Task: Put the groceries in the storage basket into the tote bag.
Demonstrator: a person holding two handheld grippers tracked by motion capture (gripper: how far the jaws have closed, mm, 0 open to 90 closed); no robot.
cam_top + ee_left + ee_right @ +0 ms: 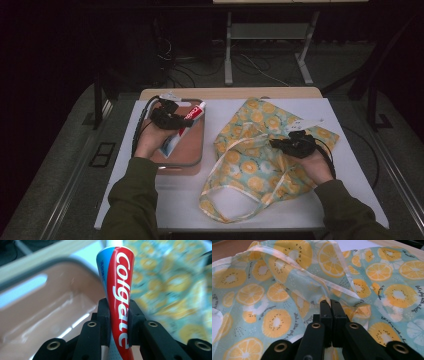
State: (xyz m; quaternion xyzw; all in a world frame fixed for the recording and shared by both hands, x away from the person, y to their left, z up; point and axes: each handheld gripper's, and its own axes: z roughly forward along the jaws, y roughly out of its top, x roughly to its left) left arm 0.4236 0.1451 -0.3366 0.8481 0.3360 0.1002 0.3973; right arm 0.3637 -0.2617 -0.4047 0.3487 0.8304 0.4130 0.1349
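Fabric comes first: the fruit-print tote bag [260, 150] sprawls across the table [345, 200], and the right gripper [282, 144] rests on it with jaws pressed together, probably nipping a fold of cloth, though the pinch itself is hard to make out. Beside it, over the pink tray [192, 155], the left gripper [172, 120] clamps the toothpaste tube [120, 302], marked "Colgate". Packing looks underway; next, the tube needs carrying to the bag's mouth.
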